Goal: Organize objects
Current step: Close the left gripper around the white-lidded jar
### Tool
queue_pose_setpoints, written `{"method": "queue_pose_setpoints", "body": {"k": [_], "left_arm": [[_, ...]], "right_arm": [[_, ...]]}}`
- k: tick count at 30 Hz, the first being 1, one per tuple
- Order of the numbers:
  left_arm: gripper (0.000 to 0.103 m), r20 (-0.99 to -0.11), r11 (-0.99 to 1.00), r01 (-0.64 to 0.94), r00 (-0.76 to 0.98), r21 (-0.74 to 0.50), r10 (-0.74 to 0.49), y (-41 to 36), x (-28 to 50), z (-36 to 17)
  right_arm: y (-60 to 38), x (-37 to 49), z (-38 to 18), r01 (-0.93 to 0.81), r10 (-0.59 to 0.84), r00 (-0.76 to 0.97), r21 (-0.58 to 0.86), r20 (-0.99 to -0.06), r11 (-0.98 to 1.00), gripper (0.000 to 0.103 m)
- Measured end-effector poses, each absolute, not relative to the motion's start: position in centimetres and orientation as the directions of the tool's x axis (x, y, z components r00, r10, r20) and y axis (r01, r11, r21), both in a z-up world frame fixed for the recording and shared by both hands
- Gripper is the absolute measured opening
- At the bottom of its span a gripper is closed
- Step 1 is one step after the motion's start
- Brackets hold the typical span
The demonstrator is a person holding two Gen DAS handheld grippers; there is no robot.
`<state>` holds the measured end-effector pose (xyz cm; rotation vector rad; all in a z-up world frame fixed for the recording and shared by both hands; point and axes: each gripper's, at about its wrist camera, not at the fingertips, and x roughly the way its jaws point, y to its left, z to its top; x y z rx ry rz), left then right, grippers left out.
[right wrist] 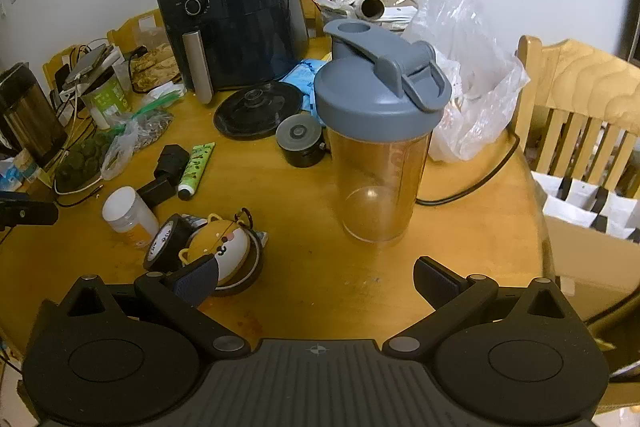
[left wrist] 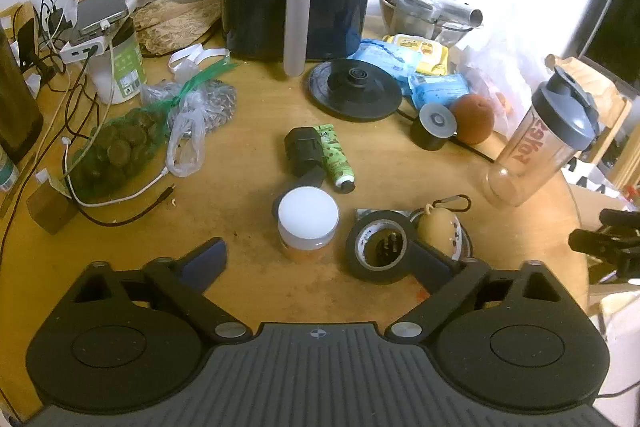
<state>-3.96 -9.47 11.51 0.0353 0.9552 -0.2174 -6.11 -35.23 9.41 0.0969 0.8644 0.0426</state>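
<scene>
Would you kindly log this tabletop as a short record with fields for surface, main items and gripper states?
surface: round wooden table, cluttered
back: black air fryer with two dials
right side: upright clear shaker bottle with grey lid, empty
centre: green tube lying beside a black adapter
near front: white-lidded jar, black tape roll, round yellow animal-face keychain
left hand-held gripper: open, holding nothing
right hand-held gripper: open, holding nothing

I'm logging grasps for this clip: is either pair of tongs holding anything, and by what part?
Nothing is held. The left tongs and the right tongs both stand open over the table.
</scene>
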Motion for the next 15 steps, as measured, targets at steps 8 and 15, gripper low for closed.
{"method": "queue_pose_setpoints", "body": {"k": [8,15], "left_arm": [[0.093,-0.818,0.975,0.212,0.547,-0.072,-0.179,-9.1,-3.8,10.9],[0.092,-0.822,0.972,0.226,0.542,-0.060,-0.176,-9.4,-2.2,10.1]], "right_arm": [[-34.7,-6.1,8.9,-0.001,0.104,0.635,0.133,-0.765,0.991,0.103],[-34.8,-5.8,9.3,0.045,0.073,0.642,0.132,-0.763,0.990,0.103]]}}
